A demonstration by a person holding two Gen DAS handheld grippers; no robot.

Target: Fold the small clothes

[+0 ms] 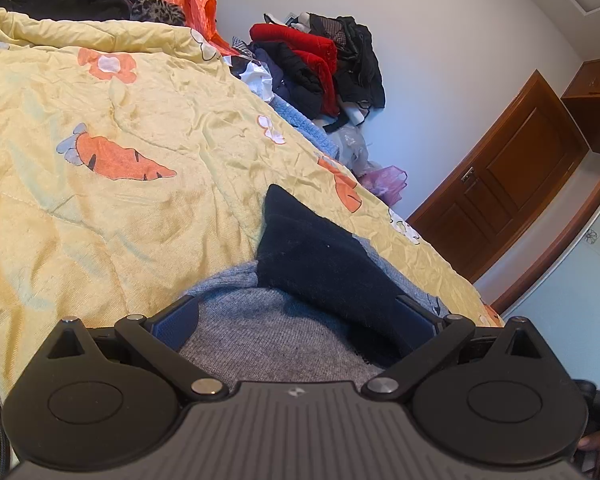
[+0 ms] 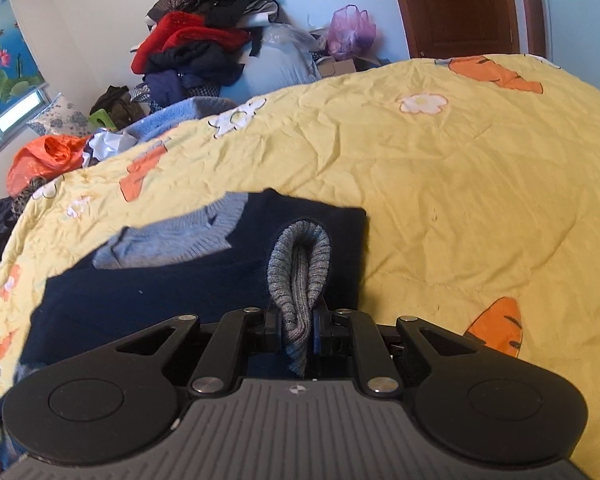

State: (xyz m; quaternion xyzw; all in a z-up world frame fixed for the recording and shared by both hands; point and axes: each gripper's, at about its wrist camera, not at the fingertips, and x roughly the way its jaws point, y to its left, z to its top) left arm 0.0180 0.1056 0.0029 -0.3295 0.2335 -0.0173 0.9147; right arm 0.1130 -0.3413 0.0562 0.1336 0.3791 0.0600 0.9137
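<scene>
Left wrist view: my left gripper [image 1: 296,322] body hiding near edge of grey-and-navy knitted sweater [image 1: 320,264]; garment's full outline cut off below. Jaws standing wide apart, grey knit lying between blue pads [image 1: 176,324], not pinching it; navy fold draping over right pad. Sweater lying on yellow carrot-print quilt [image 1: 120,208].

Right wrist view: my right gripper [image 2: 298,330] squeezing nearly closed on grey ribbed cuff [image 2: 300,268], looping up over navy panel. Fingertips buried in knit, hard to make out. Sweater spreading leftward on quilt; far clothes heap [image 2: 204,36] blurring together.

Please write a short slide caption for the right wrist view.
Right gripper pinches the grey ribbed cuff of a navy sweater.
</scene>
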